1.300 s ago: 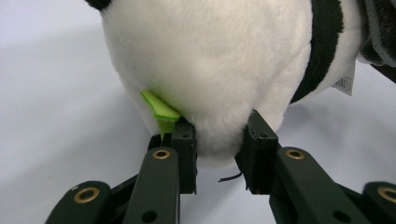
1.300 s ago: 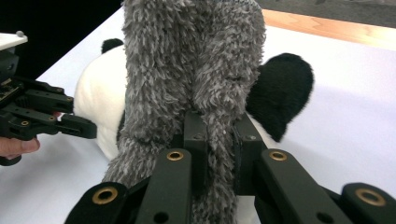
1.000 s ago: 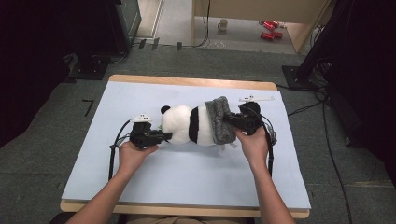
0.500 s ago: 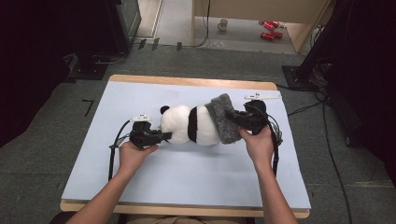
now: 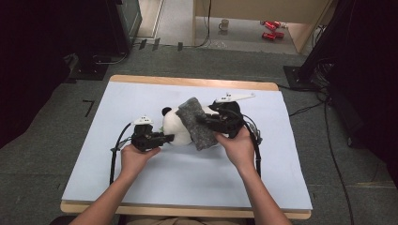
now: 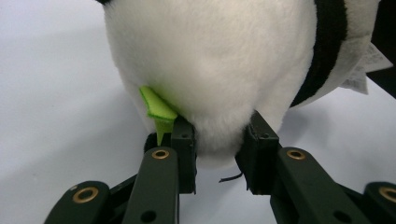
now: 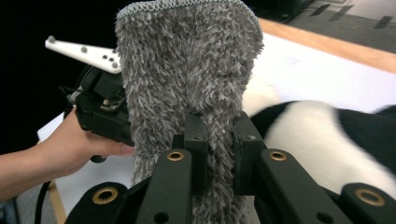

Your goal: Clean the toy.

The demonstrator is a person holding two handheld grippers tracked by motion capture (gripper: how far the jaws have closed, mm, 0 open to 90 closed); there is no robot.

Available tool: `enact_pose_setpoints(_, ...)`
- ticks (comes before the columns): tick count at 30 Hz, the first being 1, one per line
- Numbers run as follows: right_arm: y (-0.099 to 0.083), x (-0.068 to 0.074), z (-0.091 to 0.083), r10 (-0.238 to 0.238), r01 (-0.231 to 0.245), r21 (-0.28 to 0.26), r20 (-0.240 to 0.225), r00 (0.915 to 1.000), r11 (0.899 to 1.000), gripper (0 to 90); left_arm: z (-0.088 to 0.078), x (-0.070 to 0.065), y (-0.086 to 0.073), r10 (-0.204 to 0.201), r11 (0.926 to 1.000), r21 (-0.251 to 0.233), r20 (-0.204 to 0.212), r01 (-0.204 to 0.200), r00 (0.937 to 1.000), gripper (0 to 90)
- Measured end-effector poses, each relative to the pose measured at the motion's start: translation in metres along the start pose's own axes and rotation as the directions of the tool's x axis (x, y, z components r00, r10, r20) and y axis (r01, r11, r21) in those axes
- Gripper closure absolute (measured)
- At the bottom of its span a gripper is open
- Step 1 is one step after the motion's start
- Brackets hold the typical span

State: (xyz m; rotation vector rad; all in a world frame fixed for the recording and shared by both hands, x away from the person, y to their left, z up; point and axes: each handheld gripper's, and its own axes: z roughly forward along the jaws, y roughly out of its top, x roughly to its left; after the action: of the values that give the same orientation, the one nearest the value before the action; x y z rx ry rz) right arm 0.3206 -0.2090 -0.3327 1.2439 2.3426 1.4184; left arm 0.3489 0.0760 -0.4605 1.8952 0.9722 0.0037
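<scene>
panda plush (image 5: 176, 129) lies mid-counter (image 5: 281, 164) – left claw (image 6: 219, 149) clamped on its head end, right claw (image 7: 219, 140) clamped on grey fuzzy cloth (image 5: 196, 123) over body; draw cloth slowly, keep panda pinned – avoid dragging.

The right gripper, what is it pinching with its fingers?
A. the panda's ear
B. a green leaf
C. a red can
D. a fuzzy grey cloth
D: in the right gripper view the right gripper has its fingers squeezed onto the fuzzy grey cloth, which stands up in front of the panda toy.
</scene>
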Motion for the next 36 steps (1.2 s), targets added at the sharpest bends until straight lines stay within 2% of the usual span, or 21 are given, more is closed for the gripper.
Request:
enact_pose_setpoints(5,-0.003,0.007,0.024,-0.015,0.016,0.044,-0.022,0.9996,0.999,80.7,-0.002,-0.007,-0.003,0.033,0.9994,-0.011,-0.023,-0.033,0.9992,70.4)
enact_pose_setpoints(13,-0.010,0.008,0.050,0.016,-0.012,0.067,-0.064,0.9978,0.998,80.5,-0.004,-0.018,-0.006,0.052,0.9983,-0.025,-0.037,-0.053,0.9980,70.4)
enact_pose_setpoints(17,-0.018,0.005,0.066,-0.033,0.032,0.098,0.015,0.9993,0.995,78.7,-0.003,-0.021,-0.007,0.057,0.9982,-0.014,-0.044,-0.058,0.9974,70.6)
enact_pose_setpoints(19,-0.022,0.000,0.068,-0.010,0.009,0.090,0.006,0.9999,0.996,78.5,-0.002,-0.018,-0.008,0.051,0.9986,-0.011,-0.041,-0.052,0.9978,70.6)
enact_pose_setpoints(21,-0.023,-0.003,0.068,-0.013,0.011,0.094,0.017,0.9998,0.996,78.4,-0.002,-0.017,-0.008,0.042,0.9990,-0.013,-0.040,-0.043,0.9983,70.6)
enact_pose_setpoints(24,-0.022,-0.006,0.065,-0.044,0.037,0.104,0.064,0.9970,0.994,78.5,-0.002,-0.014,-0.008,0.045,0.9990,-0.002,-0.044,-0.045,0.9980,70.9)
enact_pose_setpoints(33,-0.021,-0.024,0.047,-0.003,-0.006,0.096,0.095,0.9955,0.995,79.6,-0.003,-0.007,-0.006,0.047,0.9989,0.009,-0.028,-0.047,0.9985,71.3)
enact_pose_setpoints(36,-0.021,-0.030,0.038,0.017,-0.026,0.084,0.104,0.9944,0.996,79.8,-0.004,-0.002,-0.003,0.028,0.9994,0.019,-0.014,-0.028,0.9995,72.1)
